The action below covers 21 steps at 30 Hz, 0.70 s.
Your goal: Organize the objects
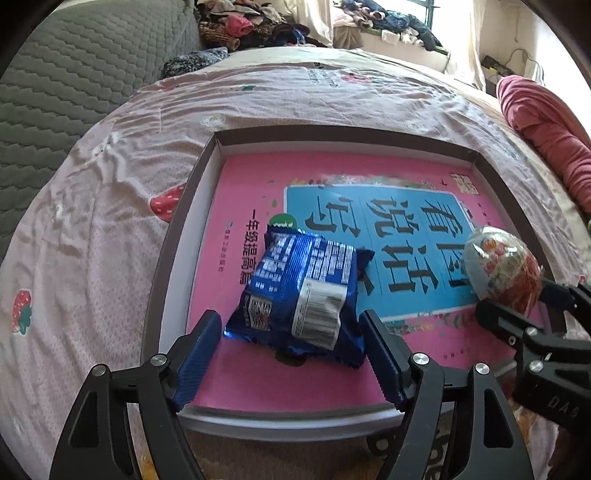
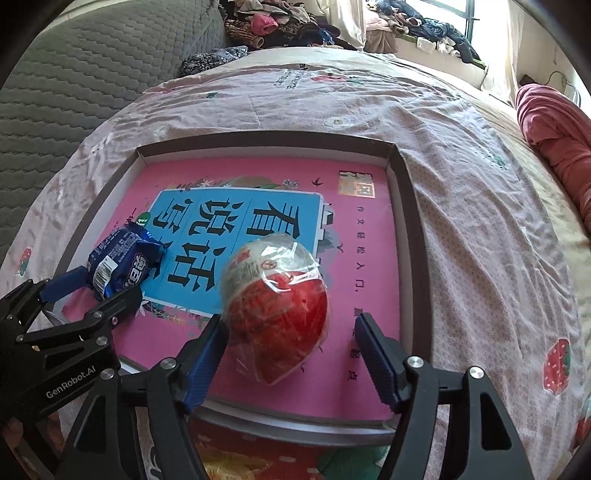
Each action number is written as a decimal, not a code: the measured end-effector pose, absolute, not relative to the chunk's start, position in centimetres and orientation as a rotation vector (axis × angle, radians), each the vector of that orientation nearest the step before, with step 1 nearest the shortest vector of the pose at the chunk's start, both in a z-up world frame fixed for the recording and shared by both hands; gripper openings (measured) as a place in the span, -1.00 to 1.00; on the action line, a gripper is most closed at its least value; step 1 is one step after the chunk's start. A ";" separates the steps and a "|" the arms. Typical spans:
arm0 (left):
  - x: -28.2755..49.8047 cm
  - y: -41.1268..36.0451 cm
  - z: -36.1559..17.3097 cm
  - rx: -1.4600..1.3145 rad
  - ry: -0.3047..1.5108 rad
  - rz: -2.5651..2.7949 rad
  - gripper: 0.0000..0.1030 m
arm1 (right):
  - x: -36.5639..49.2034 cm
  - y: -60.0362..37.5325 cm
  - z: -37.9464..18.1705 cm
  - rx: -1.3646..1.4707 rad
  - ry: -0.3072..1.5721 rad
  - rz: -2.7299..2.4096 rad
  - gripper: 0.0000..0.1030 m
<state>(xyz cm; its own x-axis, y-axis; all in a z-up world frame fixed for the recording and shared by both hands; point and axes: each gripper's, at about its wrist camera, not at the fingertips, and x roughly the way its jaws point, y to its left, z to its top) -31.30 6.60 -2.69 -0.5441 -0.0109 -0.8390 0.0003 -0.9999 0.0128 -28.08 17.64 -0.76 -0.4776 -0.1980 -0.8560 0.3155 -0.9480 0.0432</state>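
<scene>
A shallow cardboard box (image 1: 201,162) lies on the bed with a pink book (image 1: 243,177) flat inside it. A blue snack packet (image 1: 303,291) rests on the book between the fingers of my open left gripper (image 1: 291,332), which do not press it. A red and white wrapped egg-shaped item (image 2: 277,310) lies on the book (image 2: 362,258) between the fingers of my open right gripper (image 2: 290,336), close to its left finger. The packet also shows in the right wrist view (image 2: 123,264), and the egg in the left wrist view (image 1: 502,269).
The box (image 2: 406,192) sits on a pink strawberry-print sheet (image 1: 92,221). A grey quilted cover (image 1: 74,74) lies at the left, a red blanket (image 1: 546,129) at the right, and piles of clothes (image 1: 251,26) at the back. A colourful package (image 2: 258,458) lies under the box's near edge.
</scene>
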 end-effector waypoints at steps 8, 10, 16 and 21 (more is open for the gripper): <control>-30.1 6.3 -2.0 1.527 0.013 -2.743 0.53 | -27.1 18.1 0.7 1.386 0.166 -2.474 0.53; -29.7 6.2 -1.9 1.531 0.023 -2.746 0.53 | -26.8 18.3 1.1 1.382 0.160 -2.477 0.55; -28.3 6.5 -1.0 1.524 0.021 -2.762 0.54 | -25.8 18.8 2.0 1.384 0.148 -2.474 0.64; -27.4 6.5 -0.1 1.533 0.058 -2.778 0.56 | -24.8 19.0 3.3 1.358 0.146 -2.475 0.73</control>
